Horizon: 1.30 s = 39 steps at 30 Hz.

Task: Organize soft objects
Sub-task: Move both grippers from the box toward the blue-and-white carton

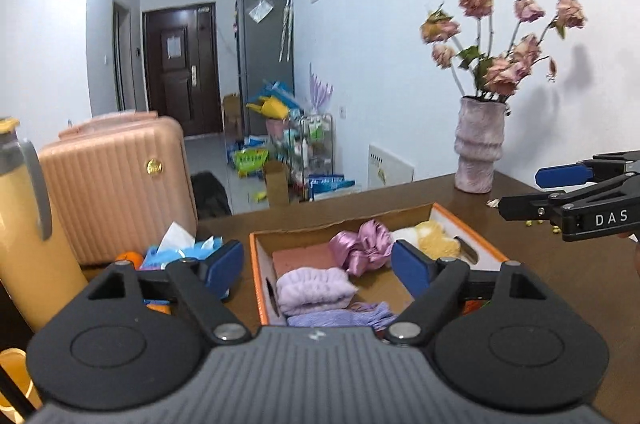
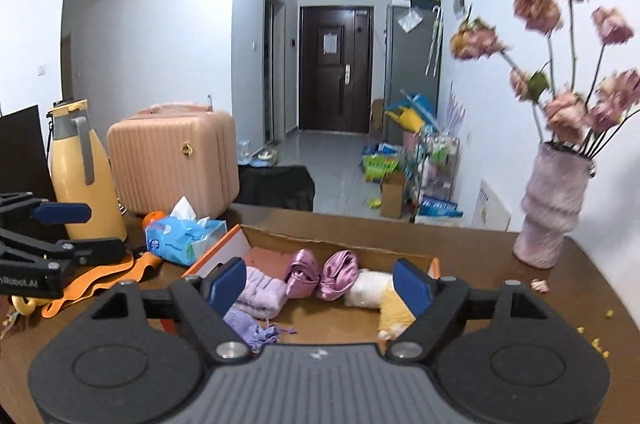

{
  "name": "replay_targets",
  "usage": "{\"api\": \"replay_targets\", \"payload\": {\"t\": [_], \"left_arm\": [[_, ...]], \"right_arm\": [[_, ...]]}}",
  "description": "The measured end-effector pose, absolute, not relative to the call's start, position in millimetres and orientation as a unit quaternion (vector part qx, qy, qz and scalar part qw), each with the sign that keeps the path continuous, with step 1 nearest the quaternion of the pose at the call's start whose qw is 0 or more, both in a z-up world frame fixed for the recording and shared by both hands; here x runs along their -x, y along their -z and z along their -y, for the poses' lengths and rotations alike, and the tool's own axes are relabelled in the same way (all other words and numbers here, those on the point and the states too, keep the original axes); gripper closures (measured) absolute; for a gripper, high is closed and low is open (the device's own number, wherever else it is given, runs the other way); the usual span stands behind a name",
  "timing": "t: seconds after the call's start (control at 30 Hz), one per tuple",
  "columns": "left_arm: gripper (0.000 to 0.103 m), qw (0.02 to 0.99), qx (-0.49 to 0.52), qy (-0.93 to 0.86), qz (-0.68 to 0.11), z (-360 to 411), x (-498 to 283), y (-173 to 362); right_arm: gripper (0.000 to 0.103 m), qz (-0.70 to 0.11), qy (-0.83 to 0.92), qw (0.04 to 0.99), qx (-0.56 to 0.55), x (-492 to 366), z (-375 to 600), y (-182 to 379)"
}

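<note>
An orange-rimmed cardboard box [image 1: 258,276] [image 2: 212,256] on the brown table holds soft things: a lilac towel roll [image 1: 314,288] [image 2: 262,294], a pink satin scrunchie [image 1: 362,244] [image 2: 320,274], a yellow and white plush toy [image 1: 430,238] [image 2: 380,296], a purple knit cloth [image 1: 344,316] [image 2: 246,328] and a pink slab [image 1: 304,256]. My left gripper [image 1: 318,268] is open and empty above the box's near side. My right gripper [image 2: 320,284] is open and empty above the box; it also shows in the left wrist view [image 1: 520,192].
A vase of dried roses [image 1: 480,152] [image 2: 548,204] stands at the table's back right. A tissue pack [image 1: 180,248] [image 2: 184,234], an orange [image 2: 154,218], a yellow thermos [image 2: 84,176], a pink suitcase [image 2: 176,160] and an orange strap [image 2: 104,280] lie left.
</note>
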<state>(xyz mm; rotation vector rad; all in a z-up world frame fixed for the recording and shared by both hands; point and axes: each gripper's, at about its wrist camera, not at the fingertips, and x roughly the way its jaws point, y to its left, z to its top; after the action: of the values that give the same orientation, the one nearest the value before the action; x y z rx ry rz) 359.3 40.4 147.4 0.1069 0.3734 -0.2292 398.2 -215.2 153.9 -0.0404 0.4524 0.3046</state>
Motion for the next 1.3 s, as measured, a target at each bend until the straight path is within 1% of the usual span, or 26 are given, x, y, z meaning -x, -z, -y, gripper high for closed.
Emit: {"api": "replay_targets", "payload": {"t": [0.2, 0.27, 0.3, 0.47, 0.53, 0.6, 0.7, 0.83, 0.93, 1.07, 1.13, 1.2, 1.23, 1.27, 1.3], "left_arm": [[0.019, 0.976, -0.050, 0.109, -0.183, -33.9, -338.4, -150.8], [0.018, 0.978, -0.030, 0.095, -0.181, -37.0, -323.0, -146.6], [0.017, 0.980, -0.019, 0.090, -0.177, -39.0, -312.0, -141.4], [0.016, 0.980, -0.005, 0.092, -0.174, -40.2, -242.0, -98.6], [0.010, 0.981, 0.003, 0.104, -0.165, -42.0, -215.4, -83.6], [0.009, 0.984, 0.007, 0.102, -0.145, -44.6, -188.4, -65.6], [0.009, 0.987, 0.007, 0.087, -0.134, -44.5, -157.5, -42.4], [0.006, 0.982, 0.014, 0.095, -0.161, -39.7, -149.7, -31.4], [0.005, 0.983, -0.002, 0.082, -0.166, -34.2, -157.3, -29.8], [0.005, 0.981, 0.006, 0.087, -0.176, -33.4, -165.8, -25.3], [0.006, 0.978, 0.012, 0.092, -0.186, -32.3, -175.0, -21.8], [0.006, 0.975, 0.018, 0.097, -0.198, -28.0, -191.4, -21.1], [0.009, 0.974, 0.023, 0.097, -0.205, -26.2, -202.4, -21.9], [0.011, 0.973, 0.028, 0.098, -0.208, -24.0, -215.3, -22.5], [0.016, 0.972, 0.030, 0.101, -0.209, -21.9, -227.0, -22.7]], "right_arm": [[0.023, -0.210, -0.154, 0.965, 0.006, -375.8, 224.3, -158.3], [0.023, -0.204, -0.156, 0.967, -0.005, -361.1, 230.2, -155.8], [0.021, -0.194, -0.161, 0.968, -0.010, -349.8, 234.3, -151.0], [0.020, -0.178, -0.172, 0.969, 0.004, -283.2, 249.0, -103.5], [0.020, -0.163, -0.178, 0.970, 0.014, -251.3, 253.9, -84.8], [0.016, -0.143, -0.183, 0.973, 0.013, -221.9, 260.2, -66.7], [0.016, -0.147, -0.170, 0.975, -0.005, -189.7, 265.8, -45.5], [0.016, -0.160, -0.170, 0.971, -0.053, -165.5, 273.1, -29.2], [0.017, -0.173, -0.170, 0.969, -0.051, -168.8, 269.9, -24.8], [0.017, -0.185, -0.163, 0.968, -0.054, -177.5, 263.2, -22.1], [0.020, -0.193, -0.169, 0.965, -0.061, -185.0, 259.4, -19.6], [0.028, -0.204, -0.170, 0.962, -0.065, -200.1, 253.8, -18.4], [0.030, -0.212, -0.166, 0.961, -0.066, -210.4, 249.6, -17.2], [0.035, -0.217, -0.162, 0.960, -0.066, -218.7, 246.1, -16.8], [0.041, -0.222, -0.159, 0.960, -0.068, -230.1, 241.6, -15.7]]}}
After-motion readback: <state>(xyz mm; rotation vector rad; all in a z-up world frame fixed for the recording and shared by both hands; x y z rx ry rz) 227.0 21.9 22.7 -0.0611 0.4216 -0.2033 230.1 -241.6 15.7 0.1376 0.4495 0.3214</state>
